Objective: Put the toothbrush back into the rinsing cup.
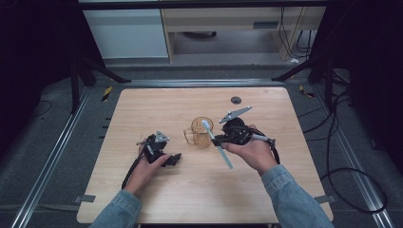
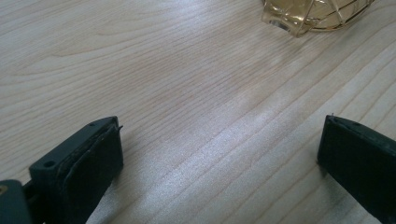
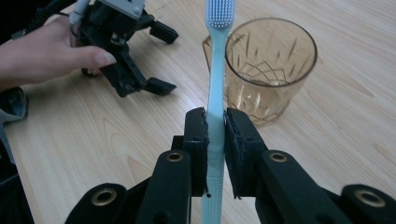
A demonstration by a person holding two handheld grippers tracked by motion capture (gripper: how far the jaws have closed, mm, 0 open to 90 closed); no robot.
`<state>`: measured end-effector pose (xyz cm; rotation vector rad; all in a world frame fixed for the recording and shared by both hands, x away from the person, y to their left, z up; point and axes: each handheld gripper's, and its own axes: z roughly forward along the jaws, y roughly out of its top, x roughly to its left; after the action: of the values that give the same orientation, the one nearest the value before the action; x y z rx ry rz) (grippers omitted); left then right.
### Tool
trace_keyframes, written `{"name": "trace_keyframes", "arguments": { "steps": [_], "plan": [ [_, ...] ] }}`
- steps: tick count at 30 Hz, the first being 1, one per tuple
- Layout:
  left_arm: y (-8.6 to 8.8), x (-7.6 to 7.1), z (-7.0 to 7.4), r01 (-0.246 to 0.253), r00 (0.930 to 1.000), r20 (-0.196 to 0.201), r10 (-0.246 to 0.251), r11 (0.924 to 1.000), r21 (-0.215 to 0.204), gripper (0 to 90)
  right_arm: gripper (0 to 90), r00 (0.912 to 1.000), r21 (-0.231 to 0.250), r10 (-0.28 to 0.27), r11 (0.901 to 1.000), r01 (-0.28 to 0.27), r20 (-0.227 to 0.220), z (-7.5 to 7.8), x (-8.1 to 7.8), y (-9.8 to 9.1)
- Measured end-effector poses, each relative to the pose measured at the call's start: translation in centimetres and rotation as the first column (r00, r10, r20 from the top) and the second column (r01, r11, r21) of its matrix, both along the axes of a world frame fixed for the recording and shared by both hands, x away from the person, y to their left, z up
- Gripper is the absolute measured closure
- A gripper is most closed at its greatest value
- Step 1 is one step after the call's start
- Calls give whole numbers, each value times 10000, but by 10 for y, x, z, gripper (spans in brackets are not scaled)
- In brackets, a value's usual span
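A pale blue toothbrush [image 3: 215, 93] is clamped at mid-handle in my right gripper [image 3: 215, 130], bristle head up and away from me. Its head [image 1: 205, 124] hangs over the rim of an amber glass cup [image 1: 202, 132] that stands upright mid-table. From above, the handle [image 1: 225, 157] slants down toward the person. My right gripper [image 1: 218, 139] sits just right of the cup. My left gripper [image 1: 176, 159] rests low on the table left of the cup, open, with bare wood between its pads [image 2: 93, 161]. The cup's base [image 2: 317, 14] shows at the top of the left gripper view.
The light wooden table [image 1: 157, 109] has a small dark round disc [image 1: 236, 99] near its far edge. Black frame legs and cables lie on the grey floor around it. The person's hand [image 3: 46, 51] holds the left gripper [image 3: 161, 58] left of the cup [image 3: 266, 65].
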<state>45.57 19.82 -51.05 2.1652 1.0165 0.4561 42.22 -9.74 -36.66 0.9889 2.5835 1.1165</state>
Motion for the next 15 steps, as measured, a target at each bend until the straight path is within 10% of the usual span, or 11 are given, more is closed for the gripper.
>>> {"name": "trace_keyframes", "arguments": {
  "steps": [15],
  "plan": [
    [0, 0, 0, 2, 10000, -22, -2, 10000, 19, 0, 794, 9996, 690, 225, 9973, -236, 165, -4, 4, 41]
  ]
}}
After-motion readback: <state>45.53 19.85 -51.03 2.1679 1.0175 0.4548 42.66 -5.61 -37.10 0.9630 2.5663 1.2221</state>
